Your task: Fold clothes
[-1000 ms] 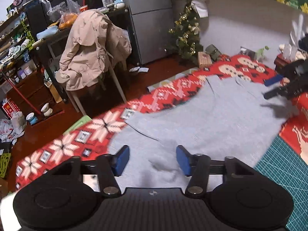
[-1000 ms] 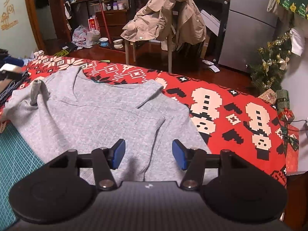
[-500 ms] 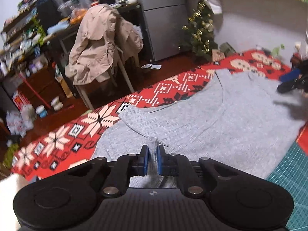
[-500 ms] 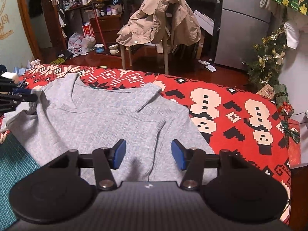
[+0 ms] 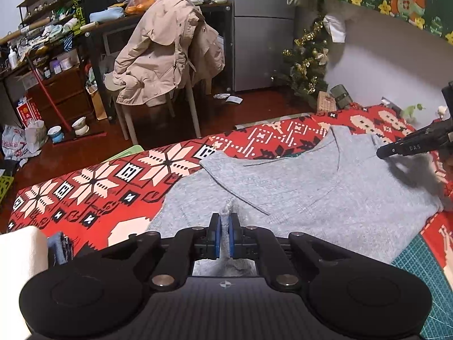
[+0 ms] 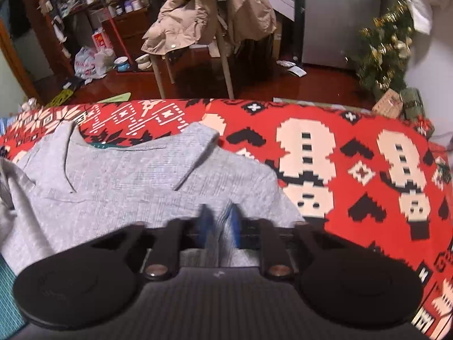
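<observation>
Both grippers are clamped on the grey sweater (image 5: 325,187): the left gripper (image 5: 223,228) and right gripper (image 6: 219,226) each pinch a thin ridge of knit near its hem. Such shallow bites could slip once lifted, dropping the sweater crooked on the red blanket (image 5: 93,187).

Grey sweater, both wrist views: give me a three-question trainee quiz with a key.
1. True or false: the left gripper is shut on a pinch of the grey sweater.
2. What lies directly under the sweater? A) bare wooden floor B) red patterned blanket C) beige coat
3. Fill in: the beige coat hangs over a ____.

Key
1. True; a ridge of grey fabric stands between its blue pads.
2. B
3. chair; it stands on the floor beyond the blanket.
</observation>
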{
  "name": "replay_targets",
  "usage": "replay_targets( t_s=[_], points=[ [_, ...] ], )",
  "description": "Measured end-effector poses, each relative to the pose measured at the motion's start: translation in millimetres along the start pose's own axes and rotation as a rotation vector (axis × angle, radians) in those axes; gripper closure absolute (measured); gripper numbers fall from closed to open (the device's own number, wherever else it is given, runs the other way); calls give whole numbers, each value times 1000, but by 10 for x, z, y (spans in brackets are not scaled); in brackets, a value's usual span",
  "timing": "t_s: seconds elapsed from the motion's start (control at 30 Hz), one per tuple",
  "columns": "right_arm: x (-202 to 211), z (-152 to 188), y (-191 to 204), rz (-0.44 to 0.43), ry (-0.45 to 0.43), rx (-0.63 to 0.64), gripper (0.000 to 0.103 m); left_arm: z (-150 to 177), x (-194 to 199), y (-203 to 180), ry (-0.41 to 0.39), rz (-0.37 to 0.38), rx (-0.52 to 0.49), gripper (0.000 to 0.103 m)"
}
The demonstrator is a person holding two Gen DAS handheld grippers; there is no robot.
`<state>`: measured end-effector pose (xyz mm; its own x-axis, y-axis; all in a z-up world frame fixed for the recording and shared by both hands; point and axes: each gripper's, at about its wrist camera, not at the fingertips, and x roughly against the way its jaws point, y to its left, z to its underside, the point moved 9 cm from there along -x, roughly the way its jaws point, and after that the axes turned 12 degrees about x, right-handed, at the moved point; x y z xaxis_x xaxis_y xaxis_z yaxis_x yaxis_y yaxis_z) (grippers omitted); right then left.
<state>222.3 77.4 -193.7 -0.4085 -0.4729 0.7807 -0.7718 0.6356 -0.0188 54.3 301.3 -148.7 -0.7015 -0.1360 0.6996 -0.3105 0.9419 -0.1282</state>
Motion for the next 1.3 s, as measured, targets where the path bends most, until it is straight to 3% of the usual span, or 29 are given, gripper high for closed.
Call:
replay_targets(
  t_s=[0.23, 0.43, 0.5, 0.83, 1.07, 1.13, 1.17, 1.23, 1.3],
  points=[
    [489, -14, -75, 82, -125, 4, 101, -51, 255, 227, -25, 17, 26, 99],
    [830, -84, -248, 139, -224, -16, 101, -251, 307, 511, -62, 5, 121, 100],
    [808, -88, -288, 144, -215, -23, 101, -281, 227, 557, -44, 9, 133, 100],
    [348, -45, -313, 174, -125, -6, 101, -172, -479, 606, 107, -52, -16, 99],
    [214, -47, -320, 203, -113, -1, 101, -317, -649, 625, 80, -66, -13, 99],
    [170, -28, -312, 208, -98, 8, 101, -319, -737, 653, 86, -117, -49, 99],
    [139, -12, -306, 209, -85, 17, 101, -294, -773, 679, 105, -139, -64, 97],
    [102, 6, -305, 215, -70, 22, 97, -246, -843, 732, 143, -183, -93, 80],
    [96, 13, -318, 210, -73, 7, 95, -225, -768, 748, 134, -175, -100, 73]
  ],
)
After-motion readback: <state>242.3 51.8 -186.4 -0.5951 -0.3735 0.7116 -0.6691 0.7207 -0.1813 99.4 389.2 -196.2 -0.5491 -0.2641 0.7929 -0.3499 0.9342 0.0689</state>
